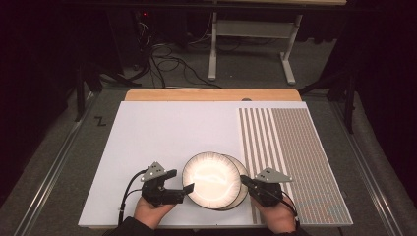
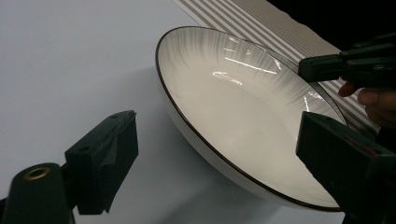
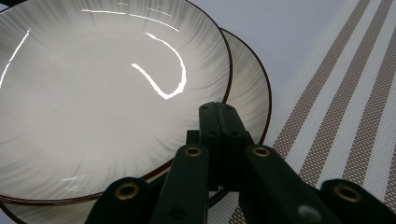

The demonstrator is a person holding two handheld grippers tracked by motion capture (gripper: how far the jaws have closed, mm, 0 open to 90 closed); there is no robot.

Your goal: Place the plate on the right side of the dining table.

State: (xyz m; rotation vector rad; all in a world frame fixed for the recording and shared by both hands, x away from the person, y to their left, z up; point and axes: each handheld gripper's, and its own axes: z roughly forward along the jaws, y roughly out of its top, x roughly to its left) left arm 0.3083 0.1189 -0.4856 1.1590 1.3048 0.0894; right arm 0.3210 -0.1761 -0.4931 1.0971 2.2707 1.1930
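Observation:
Two white plates with dark rims lie stacked and offset near the table's front edge. The top plate (image 1: 210, 178) (image 2: 243, 107) (image 3: 93, 93) leans on the lower plate (image 1: 242, 191) (image 3: 248, 84), which peeks out at its right. My left gripper (image 1: 181, 181) (image 2: 219, 140) is open at the top plate's left side. One jaw stands over the plate's inside, the other off the rim above the mat, and neither pad presses on it. My right gripper (image 1: 244, 180) (image 3: 217, 109) is shut, its tip over the lower plate's right rim; I cannot tell whether it touches.
The plates sit on a white mat (image 1: 162, 132) that covers most of the wooden table (image 1: 211, 94). A brown-and-white striped placemat (image 1: 295, 157) lies just right of the plates. Beyond the table, cables and a metal frame stand on the dark floor.

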